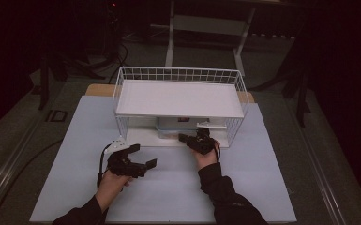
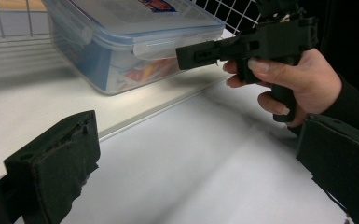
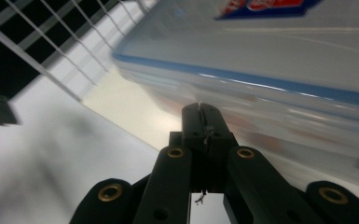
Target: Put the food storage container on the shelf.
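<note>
- The box [image 2: 135, 42] is a clear plastic food container with a see-through lid; the lid has a blue rim and a flat clip flap on the side that faces the person; a label in blue and red sits on top of the lid; orange and reddish contents show dimly through the wall, too blurred to name.
- The box stands on the lower level of a white wire shelf [image 1: 178, 101], under the shelf's flat top board; the shelf stands on the pale desk [image 1: 75, 140], towards its far side; in the high view the box [image 1: 178, 125] shows in the gap below the top board.
- The right tongs [image 3: 200, 114] are pressed together with nothing between them; their tip points at the box's front wall, just below the lid's rim, very near it; whether it touches I cannot tell; in the left gripper view the right tongs [image 2: 200, 55] reach level towards the clip flap, held in a hand [image 2: 298, 84] with a dark sleeve.
- The left tongs [image 1: 145, 157] are spread wide and empty; they hover over the bare desk in front of the shelf, well apart from the box.
</note>
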The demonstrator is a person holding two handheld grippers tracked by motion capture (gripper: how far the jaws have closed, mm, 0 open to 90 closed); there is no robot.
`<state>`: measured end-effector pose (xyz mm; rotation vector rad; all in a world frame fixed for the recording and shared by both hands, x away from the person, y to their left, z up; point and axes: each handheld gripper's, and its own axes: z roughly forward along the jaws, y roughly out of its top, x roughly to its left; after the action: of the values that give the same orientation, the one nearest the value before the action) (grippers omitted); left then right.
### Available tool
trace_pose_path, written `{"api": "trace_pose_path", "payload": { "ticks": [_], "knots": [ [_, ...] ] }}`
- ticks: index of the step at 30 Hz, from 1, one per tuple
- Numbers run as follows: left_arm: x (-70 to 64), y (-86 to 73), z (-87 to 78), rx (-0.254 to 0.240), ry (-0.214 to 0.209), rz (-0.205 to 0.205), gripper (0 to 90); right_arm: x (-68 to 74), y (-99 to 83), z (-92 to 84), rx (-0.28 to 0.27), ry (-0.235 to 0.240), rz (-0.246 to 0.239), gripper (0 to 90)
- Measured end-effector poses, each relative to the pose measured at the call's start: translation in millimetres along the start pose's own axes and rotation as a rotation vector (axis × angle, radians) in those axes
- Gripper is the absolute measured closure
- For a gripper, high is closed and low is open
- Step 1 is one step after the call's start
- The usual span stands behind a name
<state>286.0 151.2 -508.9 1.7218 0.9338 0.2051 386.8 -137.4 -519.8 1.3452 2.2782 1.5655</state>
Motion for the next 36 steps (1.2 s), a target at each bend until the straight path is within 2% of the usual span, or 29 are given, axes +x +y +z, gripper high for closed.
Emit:
{"api": "trace_pose_path", "payload": {
  "ticks": [4, 9, 14, 16, 18, 21, 25, 33, 36],
  "knots": [
    [-0.9, -1.6, -0.1, 0.012, -0.006, 0.005, 0.0, 5.5, -0.3, -6.2, -0.011, 0.006, -0.032, 78.9],
    [-4.6, -1.6, -3.0, 0.006, -0.007, 0.018, 0.0, 12.9, -1.8, -18.2, -0.031, 0.008, -0.051, 58.2],
    [-8.5, 0.7, -6.7, -0.008, -0.013, 0.032, 0.0, 24.5, -9.1, -29.2, -0.003, -0.003, -0.081, 37.9],
    [-9.6, 1.1, -6.9, -0.009, -0.024, 0.032, 0.0, 29.6, -13.6, -33.7, 0.002, 0.008, -0.080, 30.4],
    [-12.0, 1.2, -7.0, -0.008, -0.026, 0.042, 0.0, 34.5, -17.4, -38.5, 0.013, 0.032, -0.109, 24.1],
    [-16.2, 1.6, -7.3, -0.004, -0.034, 0.060, 0.0, 38.6, -22.6, -47.6, 0.002, 0.065, -0.115, 20.3],
    [-20.2, 1.5, -8.1, -0.006, -0.046, 0.069, 0.0, 38.9, -31.3, -57.2, 0.018, 0.070, -0.143, 19.2],
    [-24.8, -0.1, -12.4, -0.005, -0.065, 0.080, 0.0, 40.6, -44.7, -84.6, -0.006, 0.034, -0.192, 18.5],
    [-26.6, -1.0, -14.6, 0.001, -0.075, 0.090, 0.0, 43.8, -50.0, -95.7, -0.017, 0.013, -0.237, 16.6]
  ]
}}
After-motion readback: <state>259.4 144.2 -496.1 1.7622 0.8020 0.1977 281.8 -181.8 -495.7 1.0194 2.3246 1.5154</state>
